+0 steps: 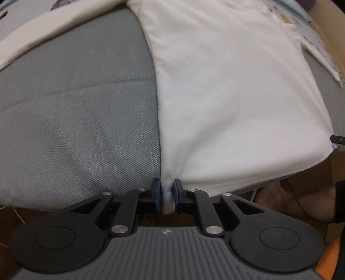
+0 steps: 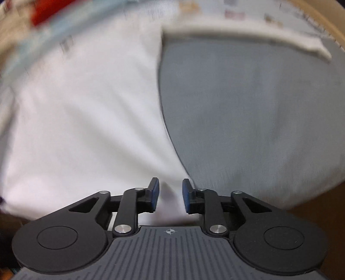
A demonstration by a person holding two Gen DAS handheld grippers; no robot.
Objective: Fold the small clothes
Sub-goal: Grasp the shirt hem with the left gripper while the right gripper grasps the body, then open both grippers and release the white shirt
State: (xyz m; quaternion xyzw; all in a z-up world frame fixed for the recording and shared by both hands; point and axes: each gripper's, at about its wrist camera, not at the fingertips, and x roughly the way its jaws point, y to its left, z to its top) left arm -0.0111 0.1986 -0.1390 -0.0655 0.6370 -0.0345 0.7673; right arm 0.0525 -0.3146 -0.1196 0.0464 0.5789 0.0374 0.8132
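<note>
A: Where do we stand on the shirt (image 1: 232, 90)?

B: White shirt lies flat on the grey cushion (image 1: 75, 107), running from the near edge to the far edge. In the left wrist view it covers the right part of the cushion; bare grey fabric to its left.

A: Left gripper (image 1: 166, 193)?

B: At the near edge, on the shirt's near-left corner. Fingers (image 1: 157, 193) narrow, with a pinched bit of white cloth in the slot between the blue pads. Cloth fills the gap, so we read it as held. Hem next to it hangs just over the cushion's near edge.

A: Right gripper (image 2: 169, 197)?

B: Also at the near edge, at the shirt's other near corner. Its fingers (image 2: 187, 197) stand wider than the left ones. White cloth sits in the gap, but the pads do not seem to press on it; space shows on both sides of the fold. We call it loose, not gripped. That view is motion-blurred, so edges are soft.

A: Anything else around?

B: A cream fabric strip (image 2: 248, 36) along the cushion's far edge, patterned cloth (image 1: 319, 47) beyond it at the far right corner. Something red (image 2: 47, 10) at the top left of the right view, too blurred to name. A black tip (image 1: 338, 139) pokes in at the right edge of the left view, by the shirt's near-right corner.
</note>
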